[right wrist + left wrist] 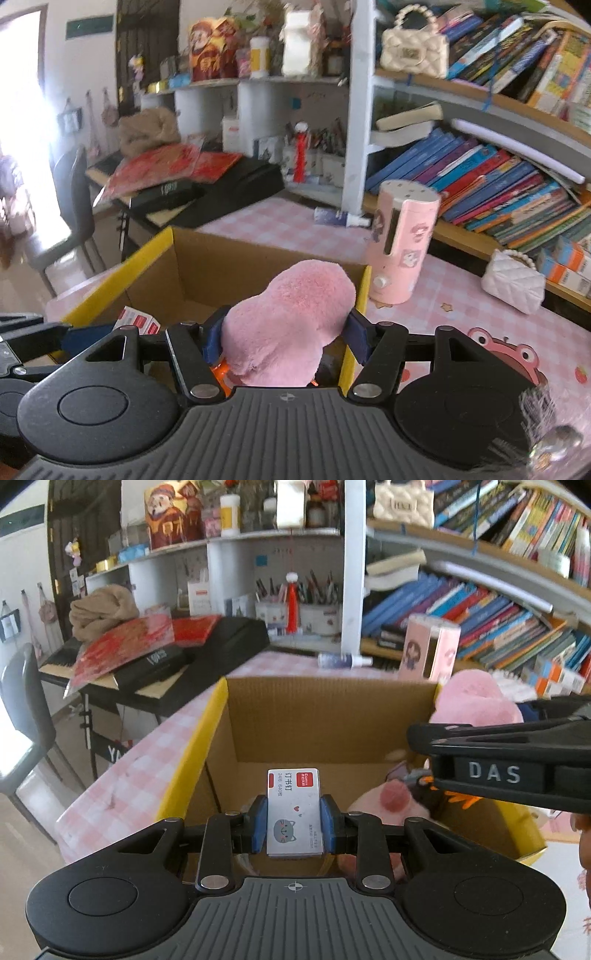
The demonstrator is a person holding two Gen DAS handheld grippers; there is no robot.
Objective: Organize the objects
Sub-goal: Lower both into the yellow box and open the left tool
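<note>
A: Left gripper [294, 825] clamped on the staple box [294, 812], blue pads pressing both long sides, box held over the open cardboard box [325, 709]. Lower first, then ease the jaws apart near the floor of the carton; no dropping from height.

B: Right gripper [284, 338] squeezed around the pink plush toy [288, 325], jaws part-way apart with the soft body bulging between them, poised at the carton's near right corner. Best to stagger: staples down first on the left half, plush after, so the two tools stay apart inside the walls.

A: Agreed. Probably worth clearing the yellow rim [192, 749] before descending, too.

B: Further back, still out on the pink checked tablecloth [280, 221]: pink cylinder [402, 243], small spray bottle [338, 217], white quilted purse [513, 286]. Likely next candidates.
</note>
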